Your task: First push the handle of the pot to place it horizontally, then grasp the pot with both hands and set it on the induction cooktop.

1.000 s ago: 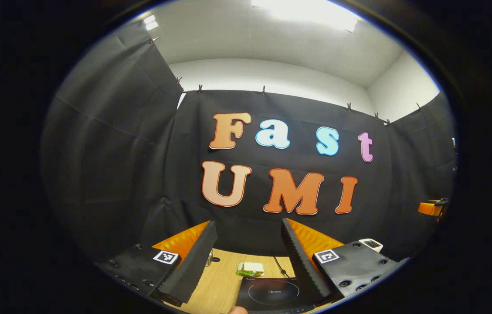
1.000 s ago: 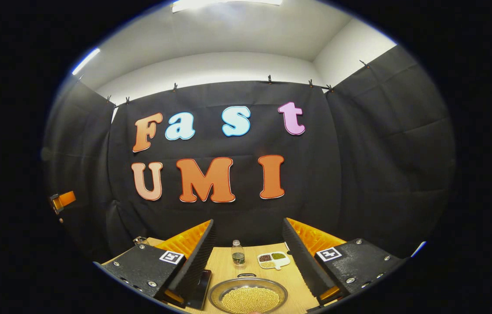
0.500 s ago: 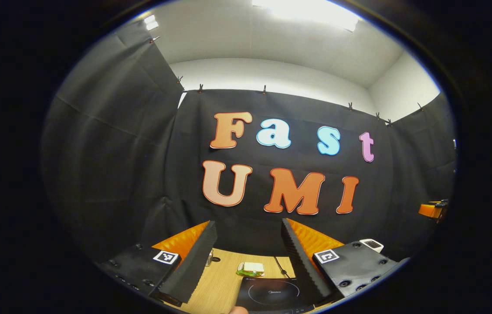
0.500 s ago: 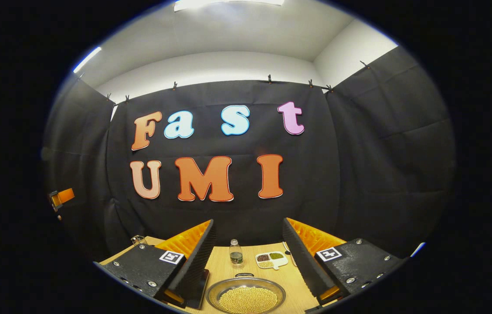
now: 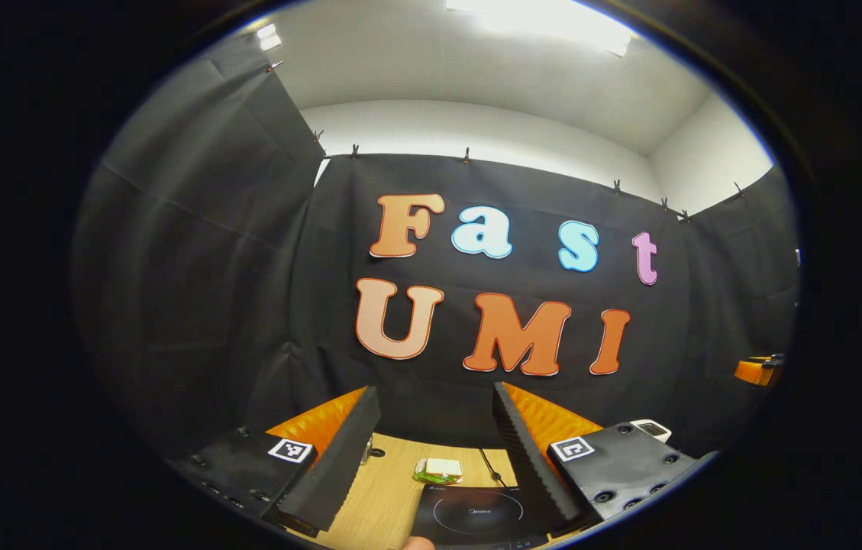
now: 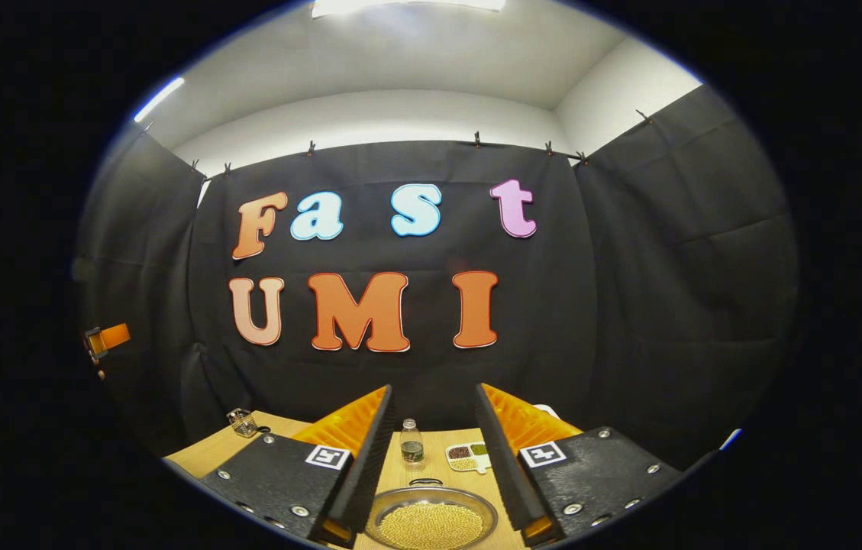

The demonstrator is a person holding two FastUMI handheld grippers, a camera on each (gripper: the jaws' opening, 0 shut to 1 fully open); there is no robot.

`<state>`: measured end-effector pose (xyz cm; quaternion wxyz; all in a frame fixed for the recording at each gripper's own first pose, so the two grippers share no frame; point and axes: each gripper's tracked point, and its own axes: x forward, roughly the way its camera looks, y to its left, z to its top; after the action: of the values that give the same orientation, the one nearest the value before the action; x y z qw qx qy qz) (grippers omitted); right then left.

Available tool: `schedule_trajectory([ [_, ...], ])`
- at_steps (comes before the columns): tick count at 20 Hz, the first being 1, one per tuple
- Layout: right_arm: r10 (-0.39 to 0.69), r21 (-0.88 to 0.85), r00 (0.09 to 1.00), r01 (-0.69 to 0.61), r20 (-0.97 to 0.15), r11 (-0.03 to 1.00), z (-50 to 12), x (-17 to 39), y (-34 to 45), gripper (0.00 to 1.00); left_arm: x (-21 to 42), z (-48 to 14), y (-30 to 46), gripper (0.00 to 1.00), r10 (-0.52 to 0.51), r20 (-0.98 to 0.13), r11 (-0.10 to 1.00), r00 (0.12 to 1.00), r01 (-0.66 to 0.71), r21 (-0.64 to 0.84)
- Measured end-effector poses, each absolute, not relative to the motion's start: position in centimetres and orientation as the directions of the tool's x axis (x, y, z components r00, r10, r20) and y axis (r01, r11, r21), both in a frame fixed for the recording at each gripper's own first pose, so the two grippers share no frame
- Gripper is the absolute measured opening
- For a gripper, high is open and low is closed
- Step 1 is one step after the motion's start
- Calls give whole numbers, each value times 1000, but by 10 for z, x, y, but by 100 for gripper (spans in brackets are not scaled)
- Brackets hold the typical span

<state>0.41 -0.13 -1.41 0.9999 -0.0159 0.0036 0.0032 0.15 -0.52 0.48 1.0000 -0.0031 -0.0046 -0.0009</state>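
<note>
In the right gripper view a shallow metal pot (image 6: pixel 431 523) full of yellow beans sits on the wooden table (image 6: pixel 205 454), low between my fingers. A small dark loop handle (image 6: pixel 424 483) shows at its far rim. My right gripper (image 6: pixel 432 393) hovers above and short of the pot, open with a narrowed gap and nothing in it. In the left gripper view the black induction cooktop (image 5: pixel 476 512) lies flat on the table below my right finger. My left gripper (image 5: pixel 434 396) is wide open and holds nothing.
Behind the pot stand a small bottle (image 6: pixel 411 443) and a white divided dish (image 6: pixel 469 456) of beans. A wire object (image 6: pixel 241 420) sits at the far left. Beyond the cooktop lie a green-and-white packet (image 5: pixel 438 470) and a cable (image 5: pixel 488 464). The other gripper (image 5: pixel 759 370) shows far right.
My right gripper's fingers have drawn closer together, and its view has shifted a little so more table shows at the left. The left gripper has hardly moved.
</note>
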Motion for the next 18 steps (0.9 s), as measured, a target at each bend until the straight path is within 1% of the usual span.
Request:
schedule_trajectory([
  [1,13,-38,1000,-13,-12,999,-16,4,1,60,1,5,-4,98,-1,7,1000,1000,1,-7],
  [3,20,-51,1000,-20,-15,999,-19,4,3,51,3,5,-5,98,-3,11,1000,1000,3,-4],
  [4,27,-56,1000,-28,-16,998,-20,4,6,48,4,6,-4,98,0,14,1000,1000,0,-2],
  [5,39,-60,999,-41,-22,997,-22,4,9,39,4,7,-3,98,4,18,1000,1000,-4,-1],
  [6,52,-65,998,-54,-30,996,-26,4,13,33,4,8,-2,98,5,20,1000,1000,-5,-1],
  [7,58,-68,998,-61,-35,996,-28,3,14,34,5,8,-1,98,5,21,1000,1000,-5,-1],
  [8,62,-72,997,-64,-39,995,-30,3,16,32,5,7,-2,98,5,20,1000,1000,-5,-1],
  [9,64,-74,997,-67,-44,995,-32,2,17,27,5,5,-2,98,4,19,1000,1000,-4,-2],
  [11,74,-70,996,-78,-57,994,-40,2,22,22,6,2,-3,98,1,15,1000,1000,-1,-3],
  [12,78,-68,995,-83,-66,994,-46,2,23,20,7,2,-4,98,-4,15,1000,1000,4,-3],
  [15,98,-49,991,-103,-95,994,-63,0,29,12,8,1,0,98,0,11,1000,1000,0,1],
  [18,84,-44,991,-89,-105,995,-75,-1,24,6,9,2,-1,98,4,16,1000,1000,-4,9],
])
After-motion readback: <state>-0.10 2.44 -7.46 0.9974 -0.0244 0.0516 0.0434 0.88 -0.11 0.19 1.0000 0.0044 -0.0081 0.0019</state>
